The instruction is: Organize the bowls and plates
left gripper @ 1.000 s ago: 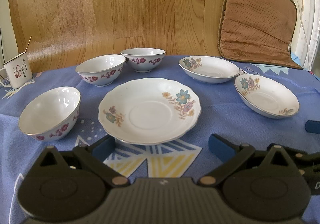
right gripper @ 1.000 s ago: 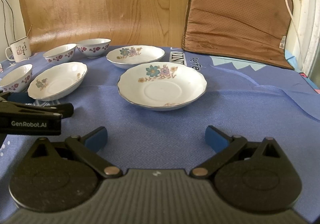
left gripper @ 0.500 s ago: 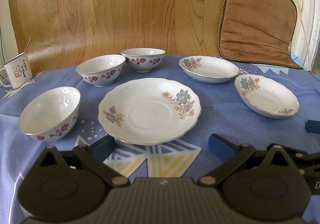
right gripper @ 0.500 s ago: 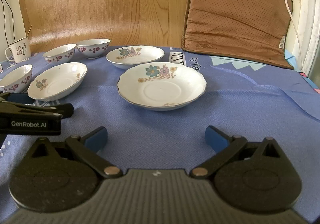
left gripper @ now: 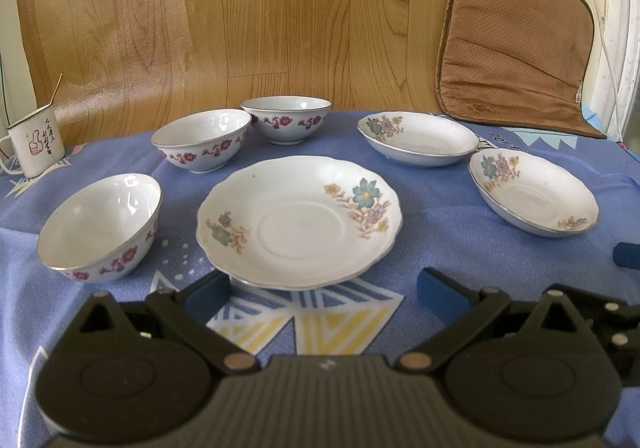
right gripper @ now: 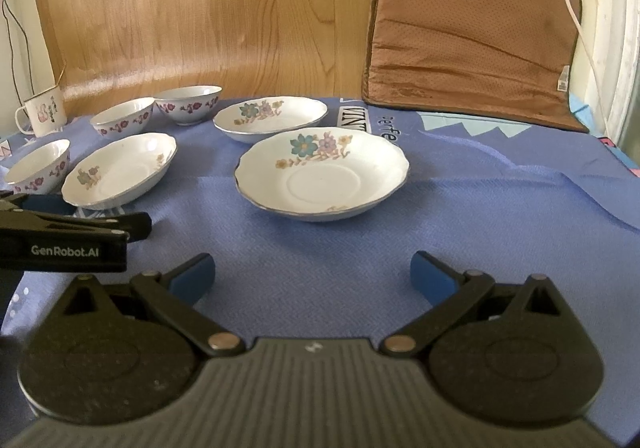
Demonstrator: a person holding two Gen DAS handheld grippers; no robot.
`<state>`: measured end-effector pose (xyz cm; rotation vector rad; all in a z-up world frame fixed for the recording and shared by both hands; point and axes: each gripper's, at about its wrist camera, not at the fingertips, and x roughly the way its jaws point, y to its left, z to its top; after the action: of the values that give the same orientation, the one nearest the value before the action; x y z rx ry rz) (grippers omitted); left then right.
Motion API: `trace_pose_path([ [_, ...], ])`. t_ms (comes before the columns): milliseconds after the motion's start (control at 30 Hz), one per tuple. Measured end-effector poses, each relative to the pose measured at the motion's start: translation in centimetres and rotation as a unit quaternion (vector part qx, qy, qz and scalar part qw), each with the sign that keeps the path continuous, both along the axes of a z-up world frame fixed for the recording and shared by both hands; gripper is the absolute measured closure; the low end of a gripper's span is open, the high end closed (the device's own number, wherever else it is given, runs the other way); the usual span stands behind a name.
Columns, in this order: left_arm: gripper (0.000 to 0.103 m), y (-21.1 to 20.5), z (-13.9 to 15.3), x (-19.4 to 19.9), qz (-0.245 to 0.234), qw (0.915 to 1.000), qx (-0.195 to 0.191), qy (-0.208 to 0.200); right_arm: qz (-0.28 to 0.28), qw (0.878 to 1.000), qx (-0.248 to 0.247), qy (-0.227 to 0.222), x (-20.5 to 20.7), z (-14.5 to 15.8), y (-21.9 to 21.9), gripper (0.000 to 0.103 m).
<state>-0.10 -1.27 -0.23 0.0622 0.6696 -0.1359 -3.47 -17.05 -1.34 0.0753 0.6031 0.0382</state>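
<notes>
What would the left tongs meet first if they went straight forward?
Probably the near rim of the big plate, centred just ahead of the open left tongs; the height above the cloth is unclear.

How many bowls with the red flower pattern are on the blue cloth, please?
3. One bowl sits nearest, left of the big plate; a second bowl lies further back; the third bowl stands at the rear, close beside it. None appears hidden.
</notes>
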Motion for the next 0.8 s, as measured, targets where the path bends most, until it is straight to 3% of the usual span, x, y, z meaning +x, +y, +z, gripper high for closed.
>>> trace_pose_path([
  [333,0.000,-1.6,0.3,-1.7,0.056,0.9982,-0.001,0.024,0.014,1.000,-0.008,0.000,-1.5,0.0,-0.1,0.000],
  [800,0.000,-3.3,0.3,-3.3,0.080,0.9964,0.014,0.021,0.009,0.999,0.027,-0.015,-5.1,0.0,-2.3,0.000],
])
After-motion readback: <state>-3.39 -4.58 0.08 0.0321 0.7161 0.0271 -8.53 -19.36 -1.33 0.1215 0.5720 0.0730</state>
